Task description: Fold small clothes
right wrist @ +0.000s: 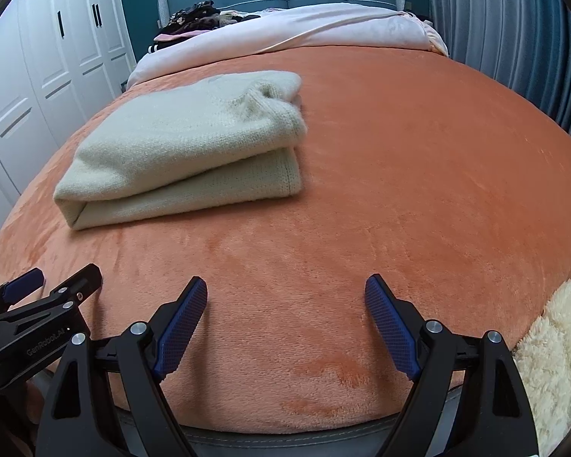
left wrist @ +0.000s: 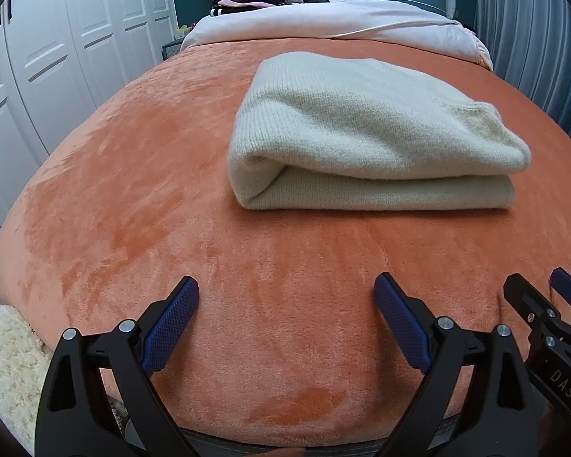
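- The left tongs (left wrist: 286,285) are released: the two blue pads (left wrist: 171,327) stand wide apart and nothing is between them. They hover over the near edge of the bed, above the orange blanket (left wrist: 133,190).
- The right tongs (right wrist: 286,285) are also released, with an empty gap between the blue pads (right wrist: 181,329). They hang just beside the left tongs, at the same near edge of the bed.
- The task's thing, a cream knitted garment (left wrist: 361,125), lies on the orange blanket further up the bed, well apart from both tongs. It is closer to the side of the white wardrobes (right wrist: 38,76).
- It looks already folded: I see two thick layers one on the other, with the rounded fold on the wardrobe side and the open edges on the other side. So I judge that this piece is finished, or nearly.
- What is left, in my opinion: a dark pile of clothes (right wrist: 194,19) sits at the headboard, on the pale pink duvet (right wrist: 285,30). I cannot tell if these are folded or how many they are.
- Count: two tongs, one folded garment, one orange blanket, one pile of dark clothes.
- A fluffy cream thing (right wrist: 552,342) shows at the near edge of the bed; what it is, I cannot tell.
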The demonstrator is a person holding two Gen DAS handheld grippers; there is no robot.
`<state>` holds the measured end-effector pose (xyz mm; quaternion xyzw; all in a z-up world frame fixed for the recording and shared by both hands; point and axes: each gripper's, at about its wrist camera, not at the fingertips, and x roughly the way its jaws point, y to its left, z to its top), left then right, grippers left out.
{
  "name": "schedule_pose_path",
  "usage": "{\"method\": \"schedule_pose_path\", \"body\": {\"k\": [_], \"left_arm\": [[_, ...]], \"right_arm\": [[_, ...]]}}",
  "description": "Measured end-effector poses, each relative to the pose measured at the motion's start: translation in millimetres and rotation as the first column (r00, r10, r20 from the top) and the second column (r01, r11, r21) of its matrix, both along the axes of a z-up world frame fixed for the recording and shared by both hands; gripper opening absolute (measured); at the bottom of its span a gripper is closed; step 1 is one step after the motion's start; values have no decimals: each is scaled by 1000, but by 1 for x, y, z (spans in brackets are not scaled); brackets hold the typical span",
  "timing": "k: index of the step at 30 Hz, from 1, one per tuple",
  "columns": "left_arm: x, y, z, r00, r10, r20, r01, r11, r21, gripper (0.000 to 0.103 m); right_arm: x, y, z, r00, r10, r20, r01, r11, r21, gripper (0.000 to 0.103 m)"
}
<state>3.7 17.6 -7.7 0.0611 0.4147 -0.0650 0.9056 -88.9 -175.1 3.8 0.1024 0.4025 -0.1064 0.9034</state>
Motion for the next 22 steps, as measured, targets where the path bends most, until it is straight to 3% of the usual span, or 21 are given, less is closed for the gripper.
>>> {"method": "schedule_pose_path", "body": {"k": [9, 22], "left_arm": [[2, 7, 0, 1000, 25, 2, -25, 999, -22, 91], [1, -1, -4, 1000, 17, 4, -17, 1000, 7, 91]], "right_arm": [[-1, -3, 0, 1000, -6, 0, 6, 1000, 5, 83], [2, 1, -1, 1000, 4, -13, -4, 1000, -5, 85]]}}
